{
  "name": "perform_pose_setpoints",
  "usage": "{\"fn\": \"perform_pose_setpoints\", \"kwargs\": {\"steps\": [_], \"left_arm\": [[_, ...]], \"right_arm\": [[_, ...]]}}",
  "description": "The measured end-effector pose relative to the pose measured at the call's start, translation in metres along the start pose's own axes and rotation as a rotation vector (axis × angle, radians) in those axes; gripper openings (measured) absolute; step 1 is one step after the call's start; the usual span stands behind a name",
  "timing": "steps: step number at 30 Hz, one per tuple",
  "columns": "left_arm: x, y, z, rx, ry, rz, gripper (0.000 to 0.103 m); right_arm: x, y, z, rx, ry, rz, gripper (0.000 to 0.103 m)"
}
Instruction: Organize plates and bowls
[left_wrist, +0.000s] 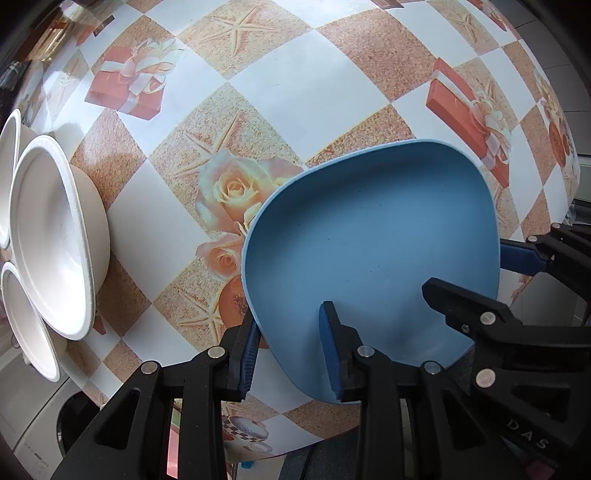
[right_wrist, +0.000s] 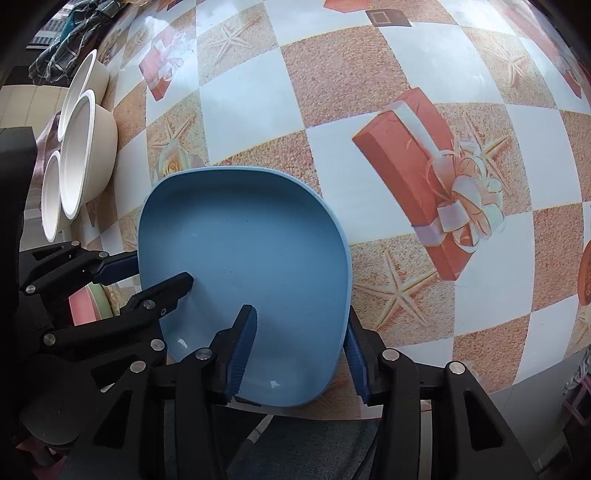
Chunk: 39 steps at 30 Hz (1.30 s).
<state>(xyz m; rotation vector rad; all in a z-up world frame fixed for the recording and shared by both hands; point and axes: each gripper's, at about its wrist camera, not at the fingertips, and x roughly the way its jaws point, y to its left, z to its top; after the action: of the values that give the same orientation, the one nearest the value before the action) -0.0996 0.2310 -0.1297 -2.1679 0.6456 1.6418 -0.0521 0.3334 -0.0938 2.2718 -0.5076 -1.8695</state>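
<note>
A blue plate (left_wrist: 369, 240) sits over the near edge of the table, held by both grippers. My left gripper (left_wrist: 291, 354) is shut on the plate's left rim, one finger (left_wrist: 332, 347) inside, one outside. My right gripper (right_wrist: 299, 354) is shut on the plate's (right_wrist: 243, 243) right rim in the same way. Each gripper shows in the other's view, the right one (left_wrist: 480, 280) at the right edge, the left one (right_wrist: 147, 277) at the left. Several white bowls (left_wrist: 55, 236) stand at the table's left side; they also show in the right wrist view (right_wrist: 85, 147).
The table (left_wrist: 314, 85) has a checkered cloth with gift boxes, roses and starfish. A pink and green plate (right_wrist: 90, 302) shows below the left gripper. A dark checked cloth (right_wrist: 70, 33) lies at the far left. The table's near edge (left_wrist: 314, 435) runs under the plate.
</note>
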Motion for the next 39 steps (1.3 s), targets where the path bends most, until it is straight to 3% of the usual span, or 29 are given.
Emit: {"fn": "perform_pose_setpoints", "kwargs": {"steps": [17, 25, 36, 39], "left_arm": [[-0.001, 0.001, 0.000, -0.009, 0.002, -0.002, 0.035], [0.000, 0.017, -0.012, -0.066, -0.036, -0.041, 0.043], [0.003, 0.035, -0.039, -0.109, -0.110, -0.053, 0.043], [0.003, 0.033, -0.047, -0.108, -0.121, -0.045, 0.044]], "right_arm": [[-0.001, -0.001, 0.000, -0.011, -0.002, 0.007, 0.050], [-0.004, -0.003, -0.001, -0.015, -0.003, 0.016, 0.056], [-0.001, 0.009, 0.002, -0.054, 0.014, 0.001, 0.063], [-0.002, 0.010, 0.001, -0.038, 0.009, -0.042, 0.063]]}}
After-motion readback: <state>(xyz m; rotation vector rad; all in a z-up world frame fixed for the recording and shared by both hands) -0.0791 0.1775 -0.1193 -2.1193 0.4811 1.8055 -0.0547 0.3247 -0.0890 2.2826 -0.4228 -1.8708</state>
